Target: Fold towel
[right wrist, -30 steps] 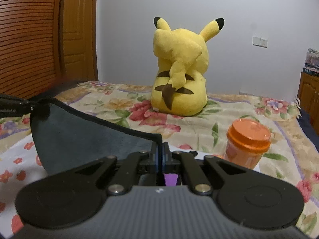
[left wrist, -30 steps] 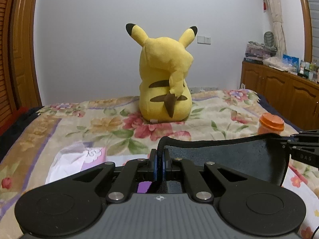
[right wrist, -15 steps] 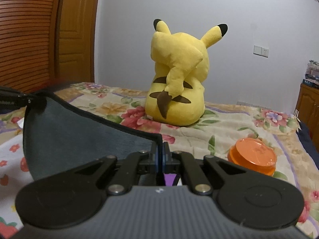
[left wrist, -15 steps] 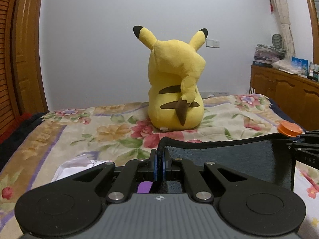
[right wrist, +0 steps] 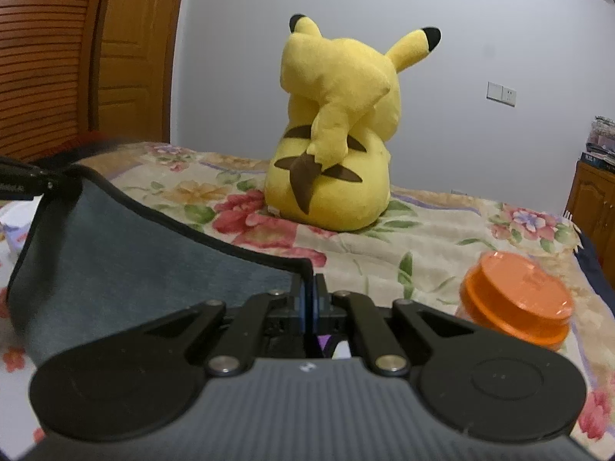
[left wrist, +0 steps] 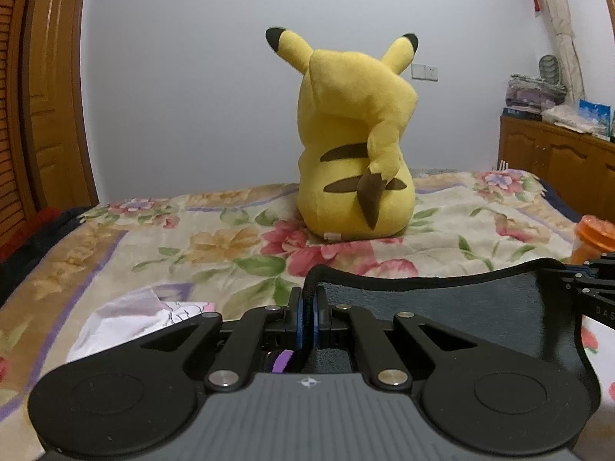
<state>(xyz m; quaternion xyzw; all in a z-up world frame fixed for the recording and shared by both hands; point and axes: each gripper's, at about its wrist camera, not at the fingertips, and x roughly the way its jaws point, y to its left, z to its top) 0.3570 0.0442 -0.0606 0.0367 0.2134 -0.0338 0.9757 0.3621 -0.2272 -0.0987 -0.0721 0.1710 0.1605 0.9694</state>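
Observation:
A dark grey towel (left wrist: 453, 311) with a black hem hangs stretched between my two grippers above the bed. My left gripper (left wrist: 307, 307) is shut on the towel's left top corner. My right gripper (right wrist: 309, 292) is shut on the right top corner, and the towel (right wrist: 115, 253) spreads away to its left. Each gripper shows at the edge of the other's view: the right gripper (left wrist: 588, 280) at the right, the left gripper (right wrist: 27, 180) at the left. The towel's lower part is hidden behind the gripper bodies.
A yellow Pikachu plush (left wrist: 357, 146) sits on the floral bedspread (left wrist: 215, 238) ahead. An orange-lidded jar (right wrist: 515, 299) stands on the bed to the right. White crumpled cloth (left wrist: 127, 315) lies at the left. A wooden cabinet (left wrist: 557, 165) stands at the right, a wooden door (right wrist: 127, 50) at the left.
Both grippers have moved forward toward the plush, still holding the towel stretched. In the last half second both views tilted down a little, so more of the bed and jar show.

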